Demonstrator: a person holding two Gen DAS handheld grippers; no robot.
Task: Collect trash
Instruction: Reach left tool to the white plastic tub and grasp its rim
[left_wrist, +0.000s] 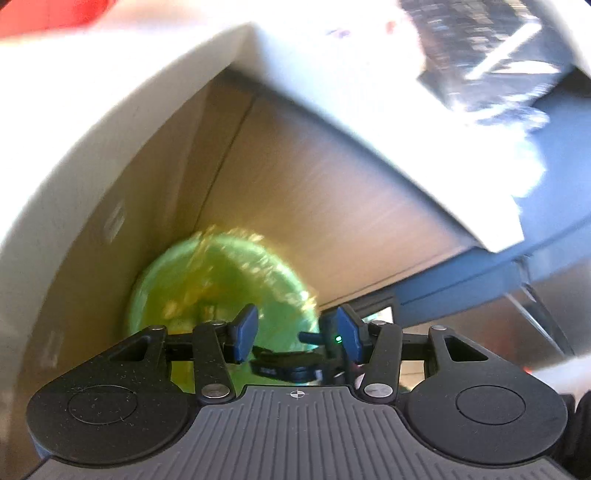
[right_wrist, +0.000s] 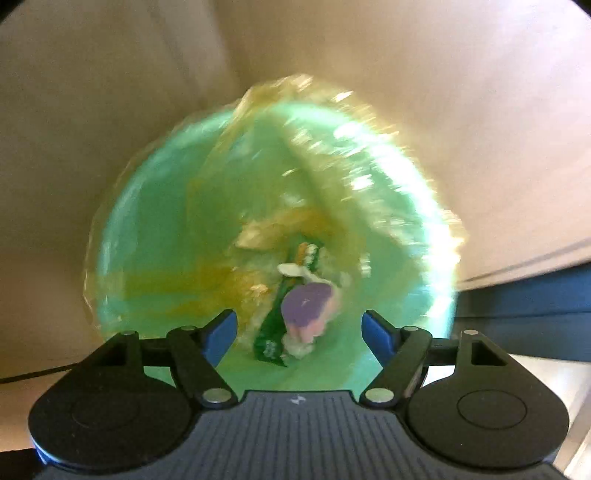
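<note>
- Below both your tools sits the green trash bin (right_wrist: 155, 236), lined with a clear bag.
- Your right tool (right_wrist: 299, 332) hangs spread wide above its mouth, gripping nothing.
- Your left tool (left_wrist: 295, 332) is likewise spread, empty.
- Wrappers (right_wrist: 295, 314) lie at the bin's bottom.

Pretty blurry where I'm at, but below me there's a tan floor (left_wrist: 332, 206) that meets a pale wall (left_wrist: 92, 155) in a corner. A white tabletop (left_wrist: 351, 122) juts in from the upper right with a dark blue panel (left_wrist: 480, 273) running under its edge, and something red (left_wrist: 48, 13) sits way up in the top left corner. Light's bright and washes out the white surfaces.
</note>
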